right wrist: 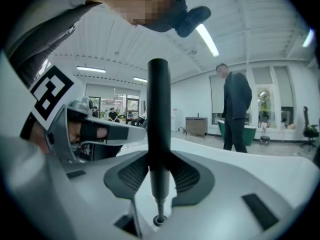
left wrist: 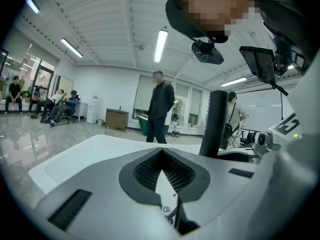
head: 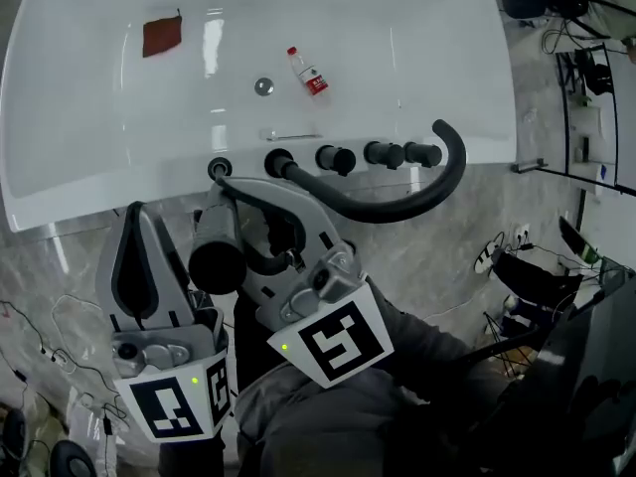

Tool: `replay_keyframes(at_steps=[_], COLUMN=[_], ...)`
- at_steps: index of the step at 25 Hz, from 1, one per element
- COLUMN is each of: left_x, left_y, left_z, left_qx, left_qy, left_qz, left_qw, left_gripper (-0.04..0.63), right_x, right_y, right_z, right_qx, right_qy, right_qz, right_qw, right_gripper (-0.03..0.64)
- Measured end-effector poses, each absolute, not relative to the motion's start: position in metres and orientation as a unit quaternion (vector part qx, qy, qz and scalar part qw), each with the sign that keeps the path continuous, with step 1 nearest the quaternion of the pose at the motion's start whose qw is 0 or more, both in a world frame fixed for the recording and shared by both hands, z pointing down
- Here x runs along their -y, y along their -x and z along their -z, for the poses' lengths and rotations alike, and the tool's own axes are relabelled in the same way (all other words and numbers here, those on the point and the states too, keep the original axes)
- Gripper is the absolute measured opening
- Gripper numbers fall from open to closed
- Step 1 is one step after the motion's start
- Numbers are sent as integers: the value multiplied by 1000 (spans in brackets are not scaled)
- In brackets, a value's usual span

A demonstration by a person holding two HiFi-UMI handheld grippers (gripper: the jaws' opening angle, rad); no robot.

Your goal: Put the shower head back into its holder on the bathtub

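Note:
The black, rod-shaped shower head [head: 216, 244] is clamped in my right gripper [head: 231, 205], just in front of the bathtub's near rim [head: 149, 182]. In the right gripper view it stands upright between the pads as a dark rod [right wrist: 159, 104], and my right gripper [right wrist: 159, 160] is shut on it. Its black hose [head: 397, 205] loops right from the rim. The round holder ring [head: 219, 169] sits on the rim just above the shower head. My left gripper [head: 135, 217] hangs to the left, shut and empty [left wrist: 162, 157]; the shower head [left wrist: 216, 124] shows at its right.
Inside the white tub lie a red cloth [head: 162, 36], a small bottle [head: 309, 73] and the drain [head: 263, 86]. Black tap knobs [head: 383, 153] line the rim. Cables and shoes [head: 489, 251] lie on the marble floor. A person [left wrist: 160, 111] stands beyond.

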State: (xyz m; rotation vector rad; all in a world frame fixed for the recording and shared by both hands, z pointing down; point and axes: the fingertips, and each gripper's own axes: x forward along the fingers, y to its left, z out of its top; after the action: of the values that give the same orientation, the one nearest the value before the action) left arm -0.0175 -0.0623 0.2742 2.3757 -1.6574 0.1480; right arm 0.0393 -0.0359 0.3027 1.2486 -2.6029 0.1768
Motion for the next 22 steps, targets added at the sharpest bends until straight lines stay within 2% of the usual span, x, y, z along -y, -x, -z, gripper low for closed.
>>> replay_keyframes(at_steps=[12, 16, 22], left_x=[64, 67, 64], left_y=[25, 22, 29], left_z=[-284, -299, -314], left_qx=[583, 568, 558], left_qy=[-800, -806, -811], left_qz=[-56, -51, -66], left_qw=[130, 160, 165], left_gripper=[3, 3, 3], right_x=[31, 40, 44], right_y=[-37, -41, -31], right_z=[-327, -327, -332], right_qx=[898, 889, 891], right_qy=[-398, -422, -424], right_qz=[-92, -83, -68], right_qw=[161, 160, 150], right_gripper=[141, 141, 141])
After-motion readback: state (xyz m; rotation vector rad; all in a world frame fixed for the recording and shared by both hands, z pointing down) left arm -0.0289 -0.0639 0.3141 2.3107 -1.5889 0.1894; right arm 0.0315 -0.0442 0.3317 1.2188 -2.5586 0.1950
